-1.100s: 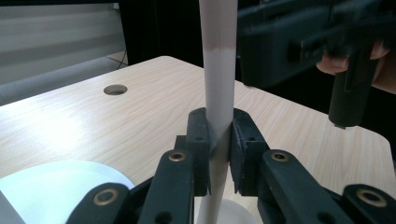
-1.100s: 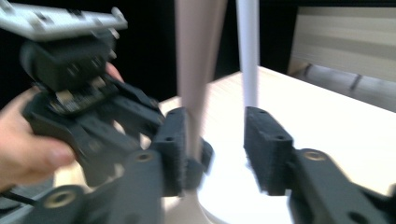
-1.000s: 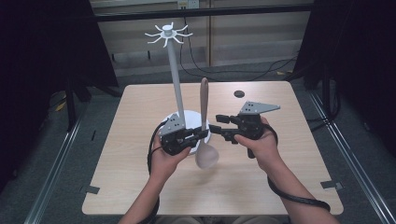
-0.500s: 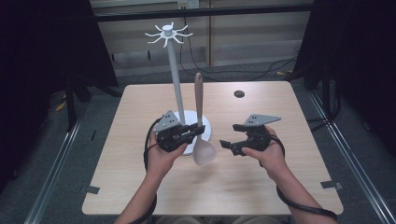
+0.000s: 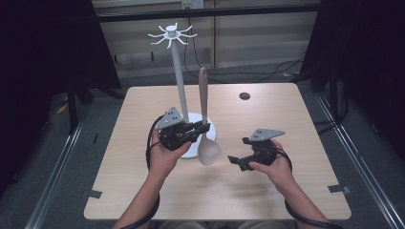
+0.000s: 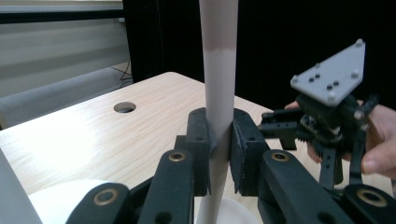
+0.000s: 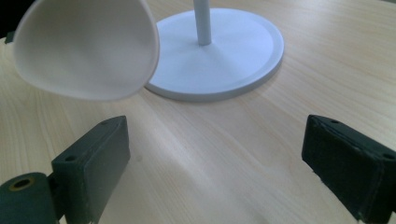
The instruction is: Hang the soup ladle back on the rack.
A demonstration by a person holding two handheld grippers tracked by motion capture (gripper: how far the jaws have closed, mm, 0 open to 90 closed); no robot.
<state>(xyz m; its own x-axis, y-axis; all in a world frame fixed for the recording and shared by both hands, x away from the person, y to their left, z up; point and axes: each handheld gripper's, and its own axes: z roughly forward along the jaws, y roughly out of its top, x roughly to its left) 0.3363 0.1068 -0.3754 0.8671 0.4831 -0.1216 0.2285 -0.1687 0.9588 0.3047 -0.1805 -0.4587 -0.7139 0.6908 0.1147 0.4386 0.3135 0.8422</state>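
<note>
A light wooden table [image 5: 286, 124] with rounded corners carries the things; its pale grain runs across the top. Near its far edge, right of the middle, a small round hole [image 5: 244, 96] is cut through the top; the left gripper view shows it too [image 6: 124, 107]. On the table, left of the middle, stands a white stand [image 5: 177, 76]: a flat round base [image 7: 243, 51] lies directly on the wood, and a thin upright pole [image 7: 202, 21] rises from its middle to a ring of short hooks [image 5: 171, 35] at the top. Dark tape tabs stick out at the near corners [image 5: 335, 188].
</note>
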